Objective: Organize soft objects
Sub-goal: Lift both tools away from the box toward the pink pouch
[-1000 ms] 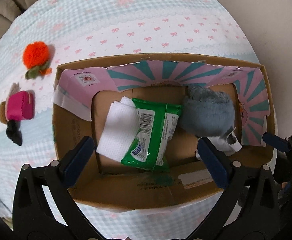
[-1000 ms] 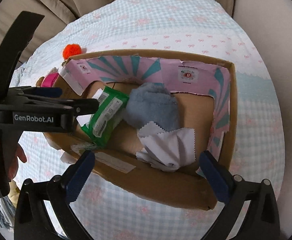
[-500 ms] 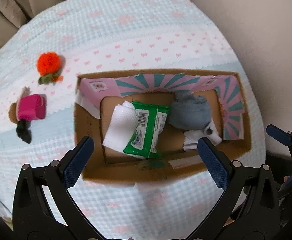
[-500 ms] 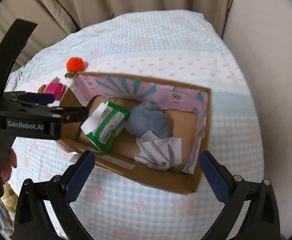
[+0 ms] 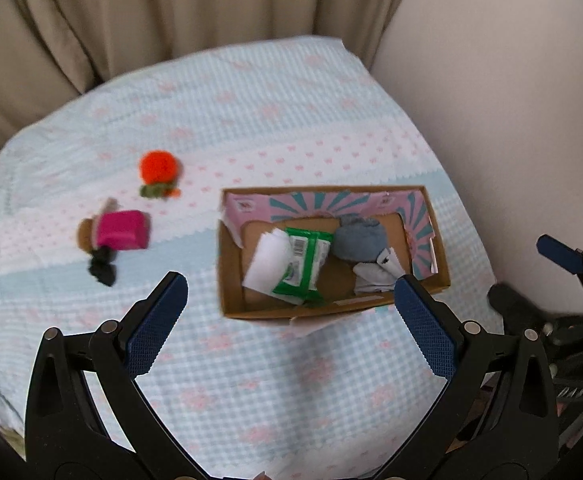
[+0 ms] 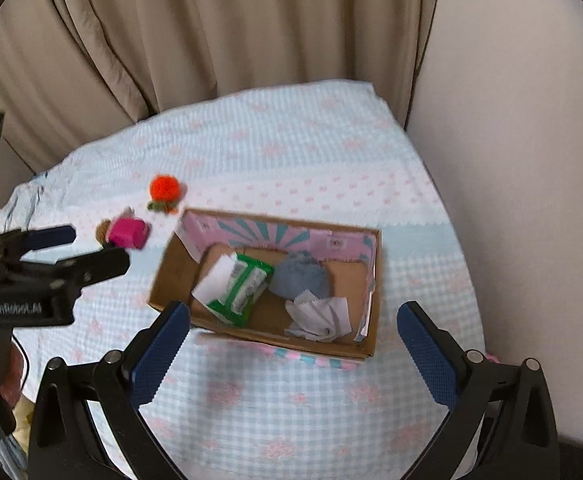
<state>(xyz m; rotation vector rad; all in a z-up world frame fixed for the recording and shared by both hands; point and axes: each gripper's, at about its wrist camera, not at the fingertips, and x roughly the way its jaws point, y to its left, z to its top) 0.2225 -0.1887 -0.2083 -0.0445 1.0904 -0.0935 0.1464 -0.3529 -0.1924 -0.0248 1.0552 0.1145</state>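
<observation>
Your left gripper (image 5: 291, 308) hangs with its fingers spread wide and empty above the checked cloth (image 5: 251, 380). Out past your left fingertip (image 5: 155, 320) lie the pink toy (image 5: 121, 229) with a black piece (image 5: 101, 269) touching its near side, and just beyond it the orange pompom (image 5: 158, 166); all three sit on the cloth, well apart from the box. The cardboard box (image 5: 231, 308) lies ahead between your fingertips, its long axis running left to right across the left wrist view. Inside it, from the left: a white tissue (image 5: 265, 264), a green wipes pack (image 5: 303, 266) partly over it with its length running from the near wall to the far wall, a grey fluffy thing (image 5: 357, 242), and a crumpled white cloth (image 5: 371, 276) by the right fingertip. Your right gripper (image 6: 293, 346) is also wide open and holds nothing; in its view the box sits between the fingertips, angled, with its right end nearer.
</observation>
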